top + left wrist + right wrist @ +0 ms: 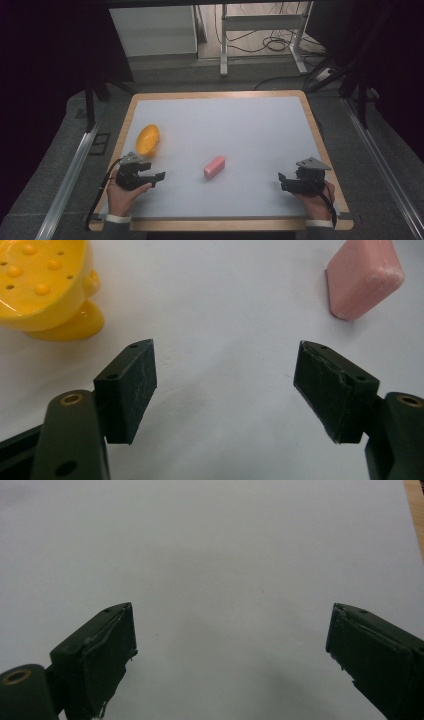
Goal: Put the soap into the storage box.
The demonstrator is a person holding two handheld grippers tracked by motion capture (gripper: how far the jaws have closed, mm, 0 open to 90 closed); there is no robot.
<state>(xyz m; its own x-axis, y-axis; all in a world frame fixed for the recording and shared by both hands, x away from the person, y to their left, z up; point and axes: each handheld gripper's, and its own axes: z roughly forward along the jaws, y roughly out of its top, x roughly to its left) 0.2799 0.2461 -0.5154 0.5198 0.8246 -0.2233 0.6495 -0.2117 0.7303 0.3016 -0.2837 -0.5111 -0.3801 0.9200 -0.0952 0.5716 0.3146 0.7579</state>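
My left tongs [159,176] and right tongs [281,179] both gape wide and empty over the white worktop [240,130], where the pink rectangular soap bar [214,167], probably rigid but slippery, lies mid-worktop near the yellow perforated plastic dish [147,139], best pinched across its long flat sides.

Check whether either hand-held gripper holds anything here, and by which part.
Nothing is held. The left hand-held gripper and right hand-held gripper both stand open over bare white tabletop.
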